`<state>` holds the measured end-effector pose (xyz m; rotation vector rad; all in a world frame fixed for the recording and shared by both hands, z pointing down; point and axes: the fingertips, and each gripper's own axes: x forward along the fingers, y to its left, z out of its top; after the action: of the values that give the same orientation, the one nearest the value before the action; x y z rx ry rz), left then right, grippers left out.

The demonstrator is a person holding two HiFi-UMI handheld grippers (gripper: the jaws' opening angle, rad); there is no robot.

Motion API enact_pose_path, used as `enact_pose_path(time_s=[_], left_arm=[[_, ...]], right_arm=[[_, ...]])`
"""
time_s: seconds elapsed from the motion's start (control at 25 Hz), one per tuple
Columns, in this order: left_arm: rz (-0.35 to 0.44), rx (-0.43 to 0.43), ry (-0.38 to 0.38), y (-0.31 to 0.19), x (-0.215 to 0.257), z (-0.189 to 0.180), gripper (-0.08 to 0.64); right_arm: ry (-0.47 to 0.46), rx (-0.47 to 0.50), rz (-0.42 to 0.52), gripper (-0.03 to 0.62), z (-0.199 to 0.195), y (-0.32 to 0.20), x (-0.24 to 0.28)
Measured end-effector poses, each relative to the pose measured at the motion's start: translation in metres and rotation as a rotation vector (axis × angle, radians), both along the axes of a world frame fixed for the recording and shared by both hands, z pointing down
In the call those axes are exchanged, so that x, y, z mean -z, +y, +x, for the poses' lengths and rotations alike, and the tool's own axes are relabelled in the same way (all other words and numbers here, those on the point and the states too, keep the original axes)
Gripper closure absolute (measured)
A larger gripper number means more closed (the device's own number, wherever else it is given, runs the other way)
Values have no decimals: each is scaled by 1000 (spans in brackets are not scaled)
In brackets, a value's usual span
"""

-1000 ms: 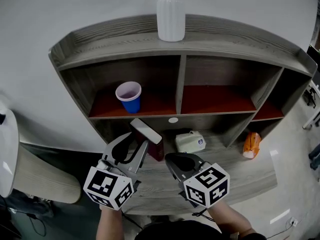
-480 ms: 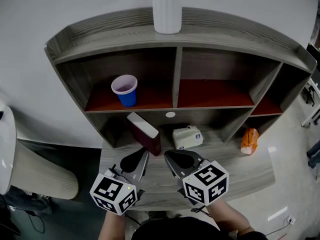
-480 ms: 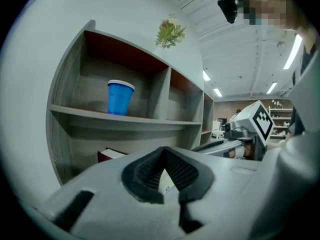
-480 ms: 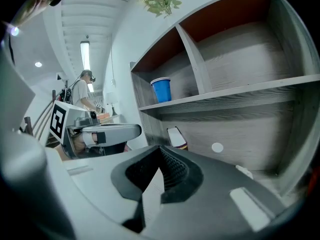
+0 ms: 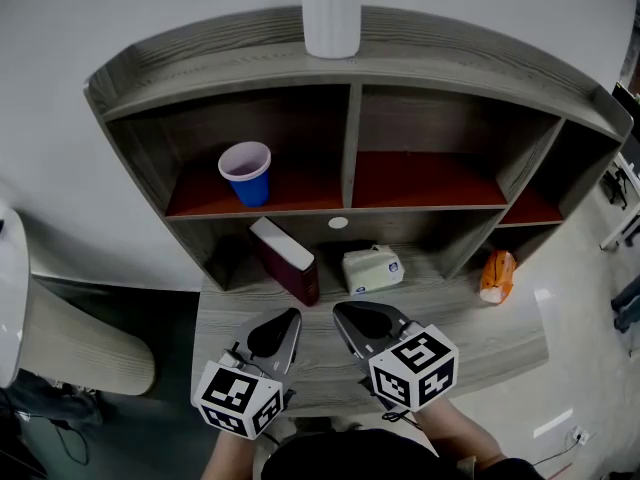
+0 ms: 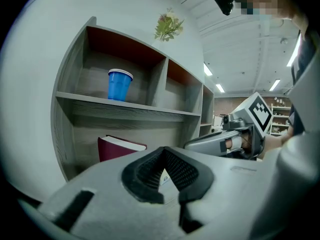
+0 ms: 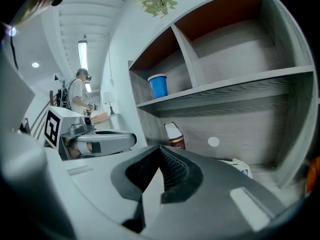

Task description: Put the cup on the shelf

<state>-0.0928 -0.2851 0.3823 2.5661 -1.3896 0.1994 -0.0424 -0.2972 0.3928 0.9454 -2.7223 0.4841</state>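
A blue cup (image 5: 246,172) with a white rim stands upright in the left compartment of the grey shelf unit (image 5: 350,143), on its red floor. It also shows in the left gripper view as the cup (image 6: 119,84) and in the right gripper view as the cup (image 7: 158,85). My left gripper (image 5: 287,319) hovers low over the desk, well in front of and below the cup, shut and empty. Beside it my right gripper (image 5: 345,317) is also shut with nothing between its pads. Both point at the shelf.
A white ribbed vase (image 5: 331,13) stands on top of the shelf. Under the shelf a maroon book (image 5: 287,260) leans, with a white box (image 5: 372,269) beside it and an orange packet (image 5: 497,275) at the right. A padded chair (image 5: 80,353) is at the left.
My left gripper has drawn back from the shelf towards me and its jaws have closed. The cup stays on the shelf. The right gripper has hardly moved.
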Motion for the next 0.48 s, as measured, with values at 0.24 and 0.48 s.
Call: enact_pose_path(time_s=[0.24,0.48], left_arm=[[-22,9,-12,7,-11,2,566],[-44,13,5,11,-18,2,566]], right_arm=[[-1,-8,17,595,5,4,-2],[-9,-12,14,595,9,5,-2]])
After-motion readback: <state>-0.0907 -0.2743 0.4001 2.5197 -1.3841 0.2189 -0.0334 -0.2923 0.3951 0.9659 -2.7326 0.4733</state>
